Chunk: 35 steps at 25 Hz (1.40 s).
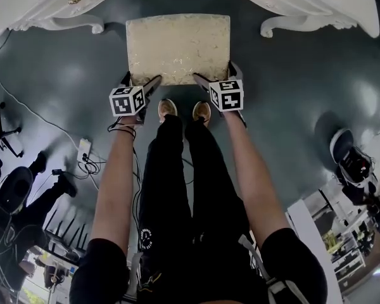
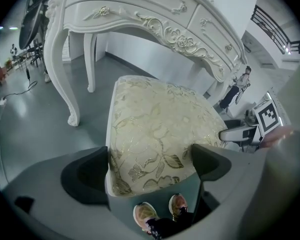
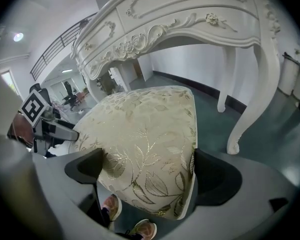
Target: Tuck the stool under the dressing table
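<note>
While your left gripper (image 1: 141,81) and right gripper (image 1: 216,75) clamp stool (image 1: 177,48) corners farthest from the dressing table (image 1: 316,2), expect squashy padding, probably light.

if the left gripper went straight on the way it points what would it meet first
The cream floral cushioned stool: the left gripper clamps its near corner. Beyond stands the white carved dressing table.

No legible words or numbers, coded square markers (image 1: 126,100) on left gripper (image 1: 141,81) and right gripper (image 1: 216,75) cubes
</note>
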Tool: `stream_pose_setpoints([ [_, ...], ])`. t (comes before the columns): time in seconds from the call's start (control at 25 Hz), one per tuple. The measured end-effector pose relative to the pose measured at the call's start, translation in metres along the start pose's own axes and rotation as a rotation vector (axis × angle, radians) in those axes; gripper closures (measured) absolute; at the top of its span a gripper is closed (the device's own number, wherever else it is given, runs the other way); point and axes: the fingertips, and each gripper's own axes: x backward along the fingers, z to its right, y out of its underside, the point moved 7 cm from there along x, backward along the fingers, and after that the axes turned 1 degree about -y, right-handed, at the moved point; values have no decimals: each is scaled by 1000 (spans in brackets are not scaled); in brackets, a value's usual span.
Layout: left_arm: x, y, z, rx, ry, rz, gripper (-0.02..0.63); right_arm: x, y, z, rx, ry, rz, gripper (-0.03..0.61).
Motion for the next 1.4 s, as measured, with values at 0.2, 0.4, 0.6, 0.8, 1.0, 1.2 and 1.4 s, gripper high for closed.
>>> stream_pose_setpoints([
  [0.2, -4, -9, -11, -14, 0, 22, 95, -9, -7, -2, -20, 12, 5, -14],
  [0.4, -14, -25, -17, -26, 13, 0, 95, -18, -18, 3, -43, 28, 4, -14],
  [0.6, -20, -34, -20, -27, 18, 10, 95, -22, -25, 7, -59, 35, 5, -15],
  [0.8, -30, -56, -24, -35, 16, 46, 95, -31, -43, 16, -62, 41, 44, -14],
  [1.0, -44, -80, -28, -36, 16, 93, 96, -41, -62, 32, -61, 37, 120, -14],
  [1.2, -54, -97, -24, -20, -1, 125, 96, -48, -82, 48, -47, 36, 123, -14],
  [1.4, -58, -104, -26, 4, -25, 171, 97, -54, -93, 53, -35, 33, 142, -15],
])
